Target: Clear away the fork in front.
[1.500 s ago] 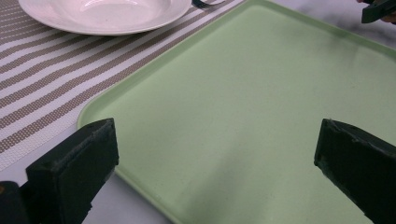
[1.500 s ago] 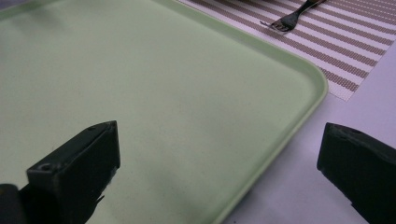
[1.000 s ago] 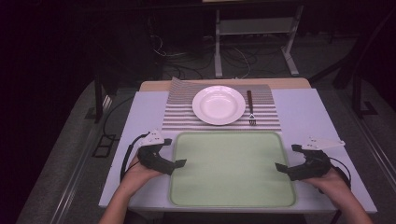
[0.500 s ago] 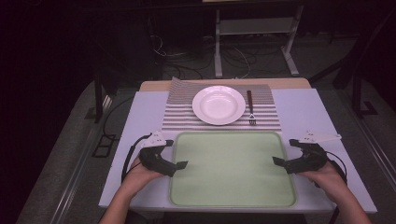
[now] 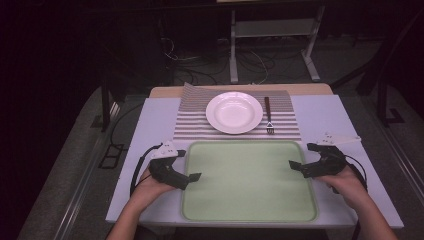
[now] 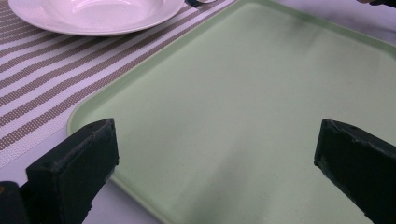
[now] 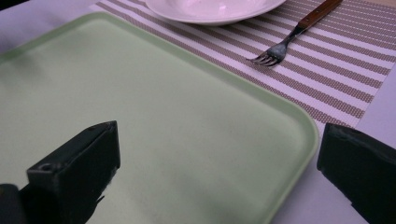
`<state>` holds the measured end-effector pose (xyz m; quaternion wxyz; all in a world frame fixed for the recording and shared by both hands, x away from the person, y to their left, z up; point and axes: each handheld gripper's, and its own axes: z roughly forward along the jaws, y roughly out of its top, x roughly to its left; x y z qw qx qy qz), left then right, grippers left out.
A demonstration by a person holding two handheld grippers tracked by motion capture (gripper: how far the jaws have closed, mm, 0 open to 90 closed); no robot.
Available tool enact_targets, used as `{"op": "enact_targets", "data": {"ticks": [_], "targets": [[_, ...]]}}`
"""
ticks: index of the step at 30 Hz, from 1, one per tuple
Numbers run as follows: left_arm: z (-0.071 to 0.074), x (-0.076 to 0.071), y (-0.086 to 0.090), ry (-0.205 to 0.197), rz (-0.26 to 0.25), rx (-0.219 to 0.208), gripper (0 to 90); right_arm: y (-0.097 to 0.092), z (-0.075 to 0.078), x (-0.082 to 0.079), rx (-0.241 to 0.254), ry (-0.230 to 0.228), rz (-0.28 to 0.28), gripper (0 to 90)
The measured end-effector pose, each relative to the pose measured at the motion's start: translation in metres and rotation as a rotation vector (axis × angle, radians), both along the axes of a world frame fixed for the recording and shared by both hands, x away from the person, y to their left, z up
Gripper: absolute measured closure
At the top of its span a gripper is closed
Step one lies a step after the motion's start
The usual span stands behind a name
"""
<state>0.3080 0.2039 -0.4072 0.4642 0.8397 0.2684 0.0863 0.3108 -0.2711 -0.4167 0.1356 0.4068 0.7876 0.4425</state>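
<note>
A pale green tray lies empty on the near half of the white table. My left gripper is open at the tray's left rim, its jaws straddling the near-left corner area of the tray. At the right rim my right gripper is open too, one jaw over the tray and one outside it. Nothing is between the jaws of the left gripper or the right gripper except the tray's edge below.
Beyond the tray, a striped placemat carries a white plate and, to its right, a fork with a wooden handle. The same plate and fork appear close ahead. Bare white table flanks the mat.
My right gripper has moved a little away from the person along the tray's right rim. The left gripper has barely shifted. Both stay open.
</note>
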Motion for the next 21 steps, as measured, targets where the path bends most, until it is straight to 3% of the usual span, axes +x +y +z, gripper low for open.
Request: {"op": "enact_targets", "data": {"ticks": [21], "targets": [[-0.001,-0.001,-0.003,-0.004,-0.005,0.011,0.0,0.011,0.006,0.028,-0.001,0.018,-0.025,0.0]]}}
